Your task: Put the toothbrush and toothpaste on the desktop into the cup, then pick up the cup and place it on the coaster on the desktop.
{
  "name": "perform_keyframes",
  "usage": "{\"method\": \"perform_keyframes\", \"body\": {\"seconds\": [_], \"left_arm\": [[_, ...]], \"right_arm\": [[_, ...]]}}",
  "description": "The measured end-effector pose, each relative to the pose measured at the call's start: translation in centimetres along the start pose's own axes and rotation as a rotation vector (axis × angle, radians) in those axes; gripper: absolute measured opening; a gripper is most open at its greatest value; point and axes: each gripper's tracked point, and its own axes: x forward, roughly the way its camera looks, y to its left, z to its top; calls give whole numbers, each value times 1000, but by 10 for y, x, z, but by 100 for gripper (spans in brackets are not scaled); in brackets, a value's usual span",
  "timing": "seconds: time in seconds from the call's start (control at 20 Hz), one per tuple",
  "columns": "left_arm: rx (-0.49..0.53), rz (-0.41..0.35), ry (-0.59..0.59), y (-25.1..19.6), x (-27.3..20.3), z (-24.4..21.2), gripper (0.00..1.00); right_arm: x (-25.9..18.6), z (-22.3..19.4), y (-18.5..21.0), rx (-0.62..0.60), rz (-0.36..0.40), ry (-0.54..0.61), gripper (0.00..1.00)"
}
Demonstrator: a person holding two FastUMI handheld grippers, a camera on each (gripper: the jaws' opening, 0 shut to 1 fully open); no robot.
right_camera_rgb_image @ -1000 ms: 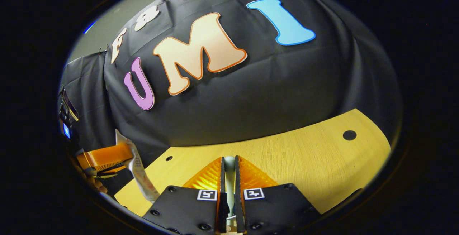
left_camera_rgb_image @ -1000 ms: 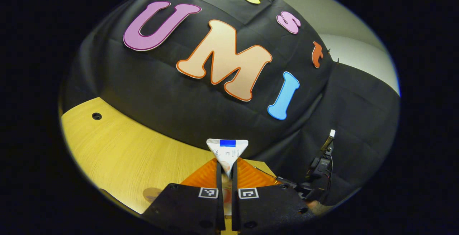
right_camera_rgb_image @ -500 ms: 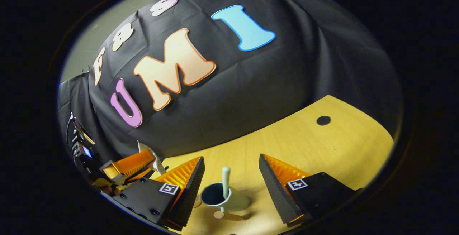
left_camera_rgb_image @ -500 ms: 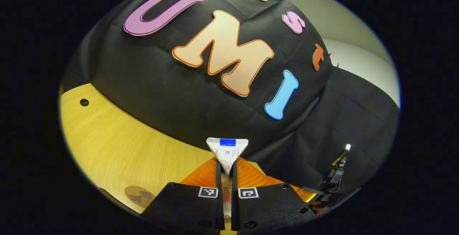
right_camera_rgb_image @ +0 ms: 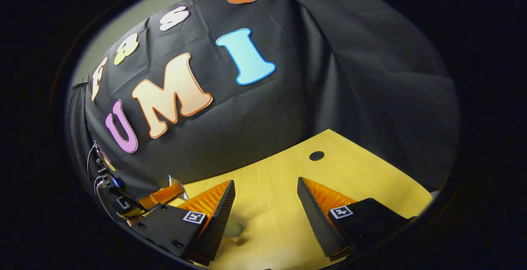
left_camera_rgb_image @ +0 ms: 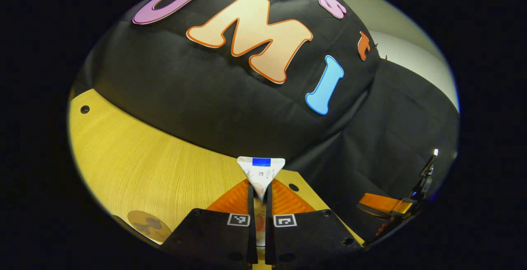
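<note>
Right gripper (right_camera_rgb_image: 265, 204) withdrawn; toothpaste (left_camera_rgb_image: 261, 172) flat-crimped, white.

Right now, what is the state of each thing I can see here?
Left claw: shut on the white toothpaste tube.
White toothpaste tube: held above the desk.
Right claw: open, holding nothing.
Round brown coaster: flat on the wooden desk, bare.

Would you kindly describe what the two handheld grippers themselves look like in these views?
Both match: the left gripper and right gripper have black bodies with small screws, wedge-shaped orange ribbed fingers faced with black pads, and a square black-and-white tag on each finger base. Thin cables trail from the left gripper's body in the right gripper view.
</note>
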Motion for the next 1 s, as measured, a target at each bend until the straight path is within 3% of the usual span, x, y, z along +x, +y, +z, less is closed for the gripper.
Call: {"method": "perform_keyframes", "body": {"seconds": [0.15,0.4,0.6,0.65,0.75,1.0], "left_arm": [[54,11,31,1,2,-9,6],[82,-25,74,-10,-14,-27,16],[79,-39,51,-17,-29,-20,47],[83,-39,54,-16,-33,-20,64],[89,-18,65,-5,-44,-21,78],[75,48,68,26,-87,-11,83]], "right_arm": [[-4,-9,-1,14,-3,23,93],[-6,-20,16,-4,34,49,93],[-9,-24,26,-7,51,60,93],[-10,-25,30,-10,56,62,93],[-11,-29,38,-16,68,75,93],[-17,-53,66,-55,121,184,93]]}}
